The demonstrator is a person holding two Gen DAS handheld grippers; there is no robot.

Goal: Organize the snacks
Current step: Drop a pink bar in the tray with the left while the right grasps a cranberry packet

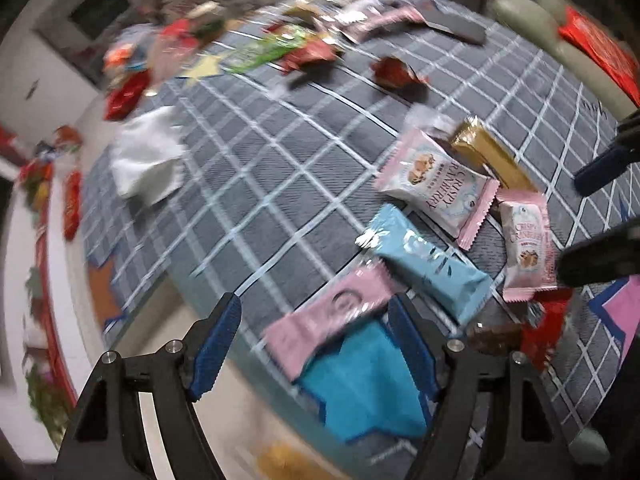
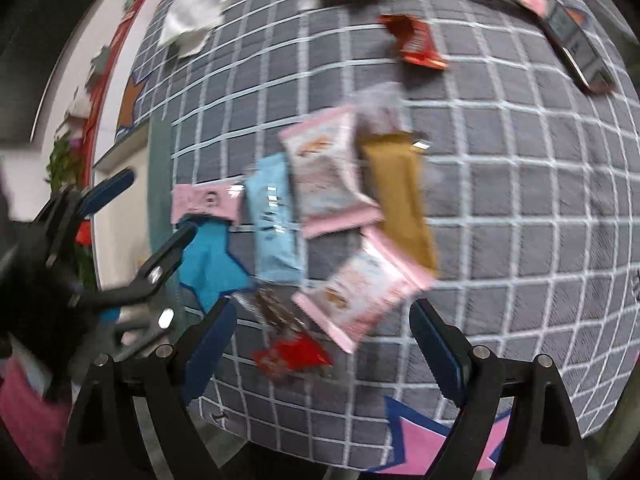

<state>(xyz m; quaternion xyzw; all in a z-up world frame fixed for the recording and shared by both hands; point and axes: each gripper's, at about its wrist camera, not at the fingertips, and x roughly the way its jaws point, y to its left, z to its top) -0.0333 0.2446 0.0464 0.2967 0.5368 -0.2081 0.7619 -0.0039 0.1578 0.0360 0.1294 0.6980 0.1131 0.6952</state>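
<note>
A cluster of snack packets lies on the grey checked cloth (image 1: 260,184): a pink bar (image 1: 332,316), a light blue bar (image 1: 428,264), two pink-and-white cranberry packets (image 1: 436,184) (image 1: 526,248), a gold bar (image 1: 488,156) and a small red packet (image 2: 292,354). My left gripper (image 1: 316,344) is open, hovering over the pink bar at the cloth's edge, holding nothing. My right gripper (image 2: 320,344) is open and empty, just above the red packet and near the lower cranberry packet (image 2: 364,288). The left gripper also shows in the right wrist view (image 2: 152,216).
More wrappers are heaped at the far side of the cloth (image 1: 280,48), with a loose red packet (image 1: 394,70), a dark flat box (image 2: 576,40) and crumpled white tissue (image 1: 148,160). The table edge runs along the left. Star-shaped mats lie under the cloth (image 2: 436,444).
</note>
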